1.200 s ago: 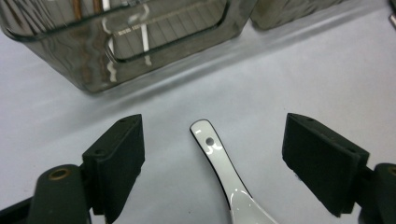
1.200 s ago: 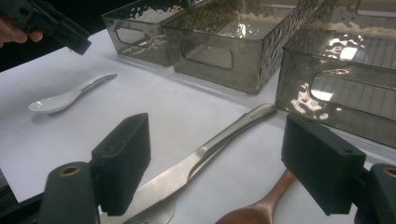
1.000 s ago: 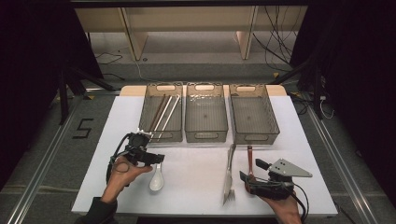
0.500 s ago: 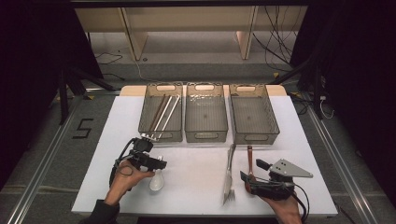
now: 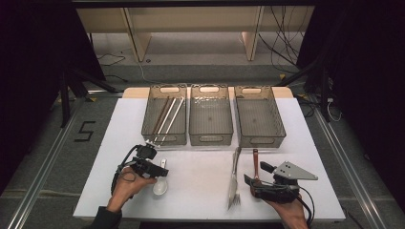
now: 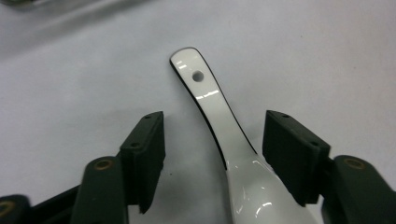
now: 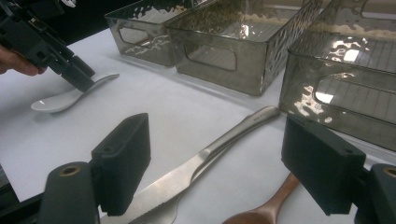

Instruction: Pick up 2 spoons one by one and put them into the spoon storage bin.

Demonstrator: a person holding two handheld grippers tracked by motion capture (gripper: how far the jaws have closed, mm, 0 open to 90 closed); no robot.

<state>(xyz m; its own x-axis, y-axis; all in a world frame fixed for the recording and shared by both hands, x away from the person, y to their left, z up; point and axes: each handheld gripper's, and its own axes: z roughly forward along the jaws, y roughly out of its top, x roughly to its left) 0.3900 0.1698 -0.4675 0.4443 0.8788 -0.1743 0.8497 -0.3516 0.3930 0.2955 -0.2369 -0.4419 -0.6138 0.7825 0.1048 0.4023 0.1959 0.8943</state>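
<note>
High view: left gripper (image 5: 161, 171) low over the white table (image 5: 200, 191), jaws just been closing, set either side of the handle of a white spoon (image 5: 160, 185); bowl of the spoon lying nearer the person than the fingertips. Right gripper (image 5: 248, 180) resting near the table's front right, its tips at the near end of a wooden spoon (image 5: 255, 162). Knife (image 5: 237, 160) and fork (image 5: 233, 191) lying just to the left of that gripper. Three grey bins (image 5: 210, 138) in a row well beyond both grippers, chopsticks (image 5: 167, 115) in the left one.

Left gripper view: fingers (image 6: 147, 154) apart, not pressing; spoon (image 6: 219, 126) between them, nearer the right-hand pad, perhaps just touching it, clear gap to the other. Handle end with its small hole reaching out past the fingertips.

Right gripper view: fingers (image 7: 123, 161) wide apart, gripping nothing. Knife (image 7: 205, 163) running between them on the table, wooden spoon (image 7: 261, 212) close to the right-hand pad. Bins (image 7: 224, 46) beyond the tips. Farther off to the left, left gripper (image 7: 79, 77) down over the white spoon (image 7: 65, 98).
</note>
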